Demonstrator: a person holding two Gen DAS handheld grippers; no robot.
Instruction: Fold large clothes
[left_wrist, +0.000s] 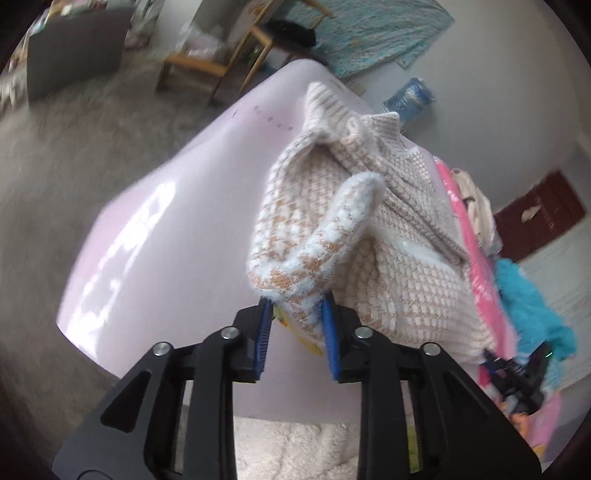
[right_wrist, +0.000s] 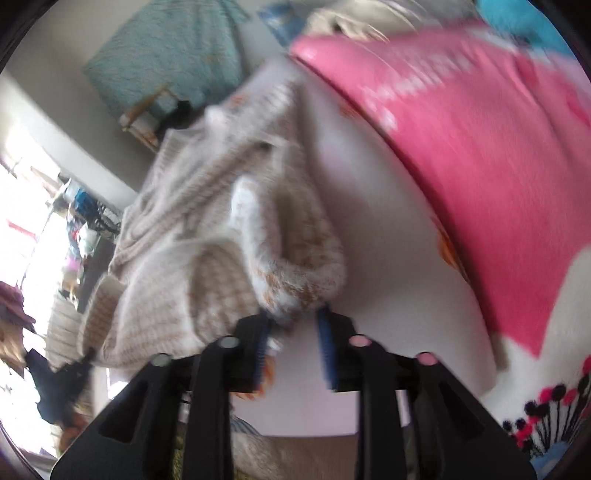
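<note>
Folding half done. Sweater (left_wrist: 369, 229) lies bunched on pale table (left_wrist: 177, 221), hem flipped up over body. Left gripper (left_wrist: 297, 314) spread, hem loose between pads. Right gripper (right_wrist: 295, 321) spread too. Smoothing, more folds left.

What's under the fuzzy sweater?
The sweater lies on a pale pink table. Something yellow peeks out at its near edge; the rest underneath is covered.
</note>
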